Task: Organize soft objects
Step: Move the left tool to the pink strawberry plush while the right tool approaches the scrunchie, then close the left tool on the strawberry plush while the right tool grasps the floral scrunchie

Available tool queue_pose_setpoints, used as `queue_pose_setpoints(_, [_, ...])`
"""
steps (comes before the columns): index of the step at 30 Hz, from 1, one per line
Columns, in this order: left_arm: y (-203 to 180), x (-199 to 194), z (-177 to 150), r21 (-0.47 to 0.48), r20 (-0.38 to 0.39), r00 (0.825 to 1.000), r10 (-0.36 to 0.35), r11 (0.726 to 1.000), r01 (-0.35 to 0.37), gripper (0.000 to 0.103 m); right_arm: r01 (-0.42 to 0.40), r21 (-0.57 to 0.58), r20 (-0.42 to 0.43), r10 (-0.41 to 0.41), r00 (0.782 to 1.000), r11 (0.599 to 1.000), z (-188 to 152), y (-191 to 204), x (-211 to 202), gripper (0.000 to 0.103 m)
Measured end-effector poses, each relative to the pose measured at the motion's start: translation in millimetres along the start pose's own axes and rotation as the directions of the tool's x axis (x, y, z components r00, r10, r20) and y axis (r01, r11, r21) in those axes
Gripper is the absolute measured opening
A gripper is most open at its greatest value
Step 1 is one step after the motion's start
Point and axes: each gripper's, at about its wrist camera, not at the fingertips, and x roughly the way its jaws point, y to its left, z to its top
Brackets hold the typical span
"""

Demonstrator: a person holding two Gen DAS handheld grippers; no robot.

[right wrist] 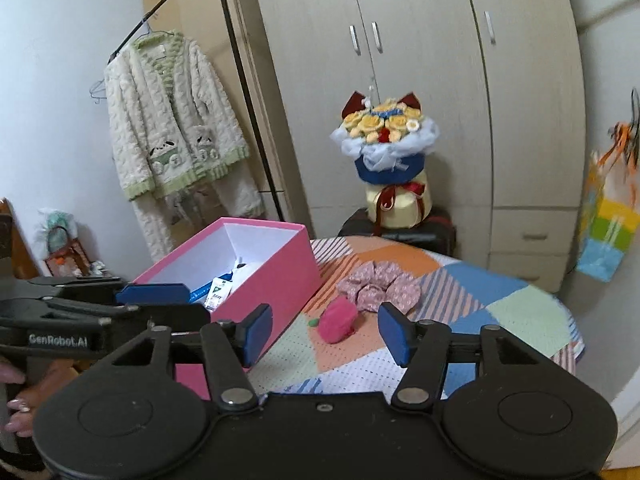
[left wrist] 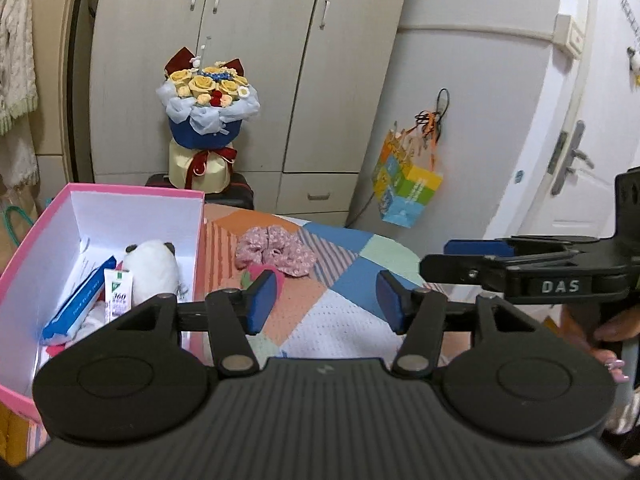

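A pink floral scrunchie (left wrist: 276, 250) (right wrist: 380, 286) and a pink plush strawberry (right wrist: 337, 320) (left wrist: 262, 272) lie on the patchwork table cover. A pink box (left wrist: 36, 248) (right wrist: 276, 276) stands at the left and holds a white panda plush (left wrist: 154, 266), a blue pack (left wrist: 80, 300) and a small tube (left wrist: 116, 294). My left gripper (left wrist: 324, 300) is open and empty, above the cover, with the strawberry just past its left finger. My right gripper (right wrist: 326, 332) is open and empty, with the strawberry between its fingers further ahead. Each gripper shows at the edge of the other's view.
A flower bouquet (left wrist: 208, 120) (right wrist: 390, 160) stands on a dark case behind the table, before a wardrobe. A colourful bag (left wrist: 408, 188) hangs on the right wall near a door. A fleece robe (right wrist: 176, 136) hangs on a rack at the left.
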Motion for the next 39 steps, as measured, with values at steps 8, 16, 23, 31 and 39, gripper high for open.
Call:
queue_pose_setpoints(8, [-16.8, 57.0, -8.8, 0.034, 0.016, 0.990, 0.143, 0.989, -0.143, 0.054, -0.051, 0.015, -0.054, 0.052, 0.997, 0.999, 6.0, -39.8, 34.5, 0.070])
queue_pose_setpoints(16, [-17.2, 108.4, -17.0, 0.053, 0.020, 0.966, 0.256, 0.965, -0.257, 0.054, -0.098, 0.032, -0.124, 0.101, 0.987, 0.995, 11.5, -73.0, 97.0, 0.073])
queue_pose_setpoints(23, [-14.5, 149.1, -29.3, 0.052, -0.021, 0.955, 0.294, 0.955, -0.293, 0.054, -0.132, 0.053, -0.148, 0.138, 0.979, 0.990, 19.2, -89.7, 155.2, 0.090])
queue_pose_setpoints(31, [-4.4, 191.9, -38.2, 0.068, -0.068, 0.909, 0.411, 0.911, -0.407, 0.056, -0.142, 0.032, -0.221, 0.146, 0.964, 0.989, 25.1, -95.4, 220.3, 0.092])
queue_pose_setpoints(39, [10.5, 209.0, -41.2, 0.017, -0.151, 0.897, 0.416, 0.908, -0.418, 0.059, -0.161, -0.070, -0.269, 0.137, 0.953, 0.984, 22.0, -99.6, 267.3, 0.095])
